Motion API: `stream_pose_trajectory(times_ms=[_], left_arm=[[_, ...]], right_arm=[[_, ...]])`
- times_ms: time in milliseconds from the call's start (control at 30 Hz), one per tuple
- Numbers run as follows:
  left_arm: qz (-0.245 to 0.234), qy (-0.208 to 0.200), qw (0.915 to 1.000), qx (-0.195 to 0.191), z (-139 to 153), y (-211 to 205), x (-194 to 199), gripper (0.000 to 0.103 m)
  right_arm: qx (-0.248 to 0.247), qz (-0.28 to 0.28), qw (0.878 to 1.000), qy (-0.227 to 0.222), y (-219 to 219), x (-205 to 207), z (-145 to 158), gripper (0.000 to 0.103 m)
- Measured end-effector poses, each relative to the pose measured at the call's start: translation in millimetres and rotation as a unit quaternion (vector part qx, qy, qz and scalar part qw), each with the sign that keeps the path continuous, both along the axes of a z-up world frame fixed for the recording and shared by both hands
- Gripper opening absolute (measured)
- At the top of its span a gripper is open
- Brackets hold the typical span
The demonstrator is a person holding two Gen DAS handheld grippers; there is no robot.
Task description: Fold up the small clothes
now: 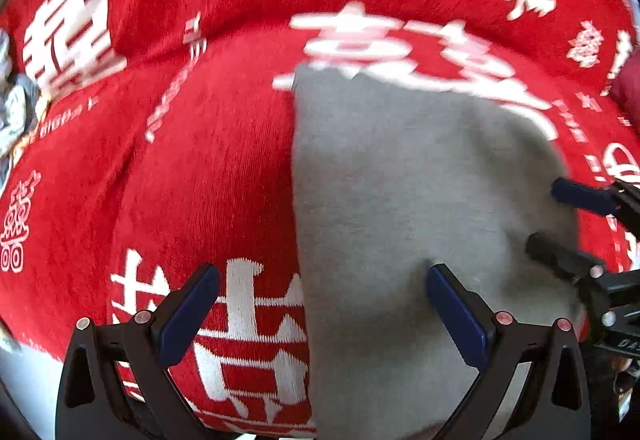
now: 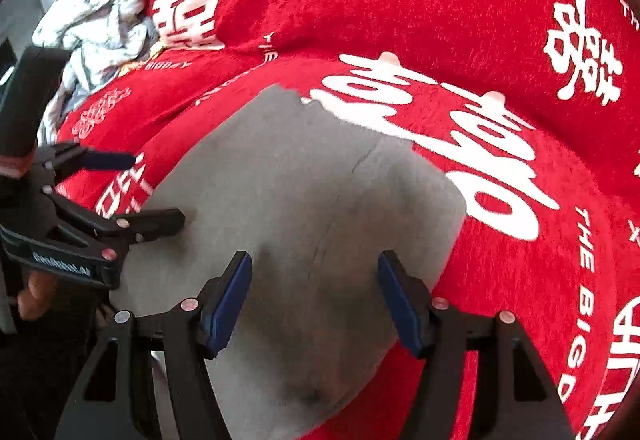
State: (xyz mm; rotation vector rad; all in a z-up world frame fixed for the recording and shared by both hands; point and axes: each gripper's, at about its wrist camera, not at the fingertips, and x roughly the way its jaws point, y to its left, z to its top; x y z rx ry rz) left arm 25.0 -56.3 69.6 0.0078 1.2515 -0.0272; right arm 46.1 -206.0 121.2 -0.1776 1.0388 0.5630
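Note:
A grey garment [image 1: 420, 180] lies flat on a red cover with white characters [image 1: 208, 160]; it also shows in the right wrist view [image 2: 304, 192]. My left gripper [image 1: 324, 304] is open, its right finger over the garment's near left edge and its left finger over the cover. It shows at the left of the right wrist view [image 2: 158, 190], jaws apart. My right gripper [image 2: 314, 296] is open just above the garment's near part. It shows at the right edge of the left wrist view [image 1: 554, 218], jaws apart. Neither holds anything.
A heap of white and grey clothes [image 2: 96, 36] lies at the far left past the red cover's [image 2: 440, 0] edge; part of it shows in the left wrist view [image 1: 16, 108]. The cover rises in a fold behind the garment.

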Motion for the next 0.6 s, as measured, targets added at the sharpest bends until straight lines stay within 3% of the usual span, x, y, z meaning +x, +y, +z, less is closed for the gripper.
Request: stream_pose_trajectory(times_ms=[100,233,333,467,600], left_arm=[[0.01,0.01,0.9995,-0.029,-4.2,5.1,7.1,0.103],[0.026,-0.019,0.9991,-0.027,13.4,12.8,17.8,0.103],[0.036,-0.007,0.9988,-0.031,11.8,13.5,41.0,0.103],[0.029,0.037,0.9979,0.045,-17.1,3.5,77.4,0.103],[0.042,0.047,0.9977,0.024,-21.4,9.5,90.6,0.103]], right_arm=[[-0.022,-0.013,1.0,0.011,2.0,16.7,-15.9,0.068],[0.011,-0.031,0.999,0.002,-0.7,18.8,-0.7,0.069],[0.002,-0.029,1.0,-0.005,3.1,23.1,0.0,0.069],[-0.039,-0.051,0.998,0.016,6.1,46.7,-19.1,0.068],[-0.035,-0.083,0.996,0.026,-1.2,64.0,-23.3,0.069]])
